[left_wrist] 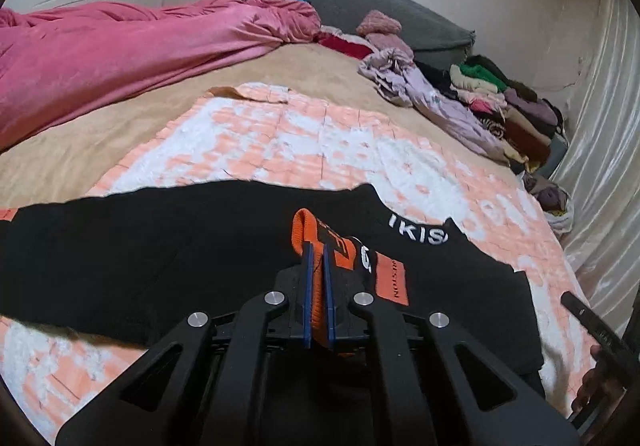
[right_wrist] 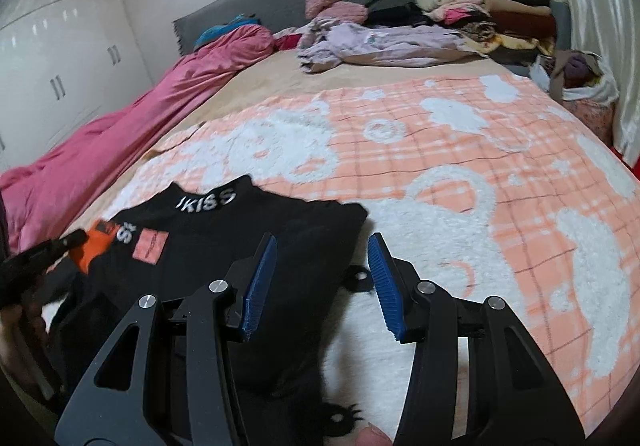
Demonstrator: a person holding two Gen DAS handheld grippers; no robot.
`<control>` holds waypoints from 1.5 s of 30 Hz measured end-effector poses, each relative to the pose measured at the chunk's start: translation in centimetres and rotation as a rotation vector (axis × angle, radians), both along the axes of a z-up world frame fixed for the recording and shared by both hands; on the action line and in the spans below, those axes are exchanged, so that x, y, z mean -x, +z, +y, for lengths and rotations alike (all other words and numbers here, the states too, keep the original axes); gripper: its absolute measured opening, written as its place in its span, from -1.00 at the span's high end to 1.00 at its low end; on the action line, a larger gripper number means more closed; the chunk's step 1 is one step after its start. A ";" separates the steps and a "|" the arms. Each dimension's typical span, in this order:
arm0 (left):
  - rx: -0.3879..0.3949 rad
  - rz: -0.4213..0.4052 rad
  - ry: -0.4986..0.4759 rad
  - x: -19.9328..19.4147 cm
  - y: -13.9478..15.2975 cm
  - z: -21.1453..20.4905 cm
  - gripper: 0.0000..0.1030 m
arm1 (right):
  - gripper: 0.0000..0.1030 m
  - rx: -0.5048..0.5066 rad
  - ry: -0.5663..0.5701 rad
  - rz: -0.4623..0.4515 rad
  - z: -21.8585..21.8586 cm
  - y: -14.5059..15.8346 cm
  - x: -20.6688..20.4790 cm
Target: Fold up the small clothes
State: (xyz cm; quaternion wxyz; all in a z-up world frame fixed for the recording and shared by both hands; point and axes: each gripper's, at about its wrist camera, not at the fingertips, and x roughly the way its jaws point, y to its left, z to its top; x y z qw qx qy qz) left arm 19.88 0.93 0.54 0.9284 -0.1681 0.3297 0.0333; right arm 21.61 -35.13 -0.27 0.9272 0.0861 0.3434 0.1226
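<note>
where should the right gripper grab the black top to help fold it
Take the black top at its free right edge, near the corner. It lies flat on the peach blanket, so slide one finger under from the right. The left gripper already pinches the orange cuff; the right gripper is open and empty.

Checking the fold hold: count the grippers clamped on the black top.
1. The left gripper is shut on the orange cuff of the black top. The right gripper hangs open above it, holding nothing.
</note>
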 end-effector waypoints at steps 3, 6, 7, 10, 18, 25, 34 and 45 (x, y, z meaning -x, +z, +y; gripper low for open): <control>-0.033 0.020 0.013 -0.3 -0.3 1.0 0.92 | 0.22 0.023 0.031 0.009 1.2 -0.3 0.1; -0.019 0.078 0.019 -0.7 -1.9 2.0 0.92 | 0.22 0.051 0.061 0.030 2.2 -0.8 0.0; -0.020 0.093 0.022 -0.7 -2.4 2.2 0.92 | 0.22 0.058 0.069 0.036 2.4 -0.9 0.0; -0.018 0.116 0.029 -0.6 -3.4 2.5 0.92 | 0.22 0.081 0.097 0.055 3.2 -1.4 0.1; -0.050 0.114 0.013 -0.2 -3.4 2.4 0.92 | 0.07 0.067 0.186 0.063 5.0 -1.7 0.6; -0.051 0.095 0.052 0.6 -2.6 3.3 0.92 | -0.02 0.099 0.206 0.120 6.3 -3.0 0.5; -0.087 0.045 -0.008 2.1 0.4 1.5 0.91 | -0.05 0.067 0.198 0.110 5.9 -2.5 1.0; -0.166 0.175 -0.130 0.5 -3.7 -2.9 0.72 | -0.09 0.076 0.143 0.069 4.3 -1.4 1.6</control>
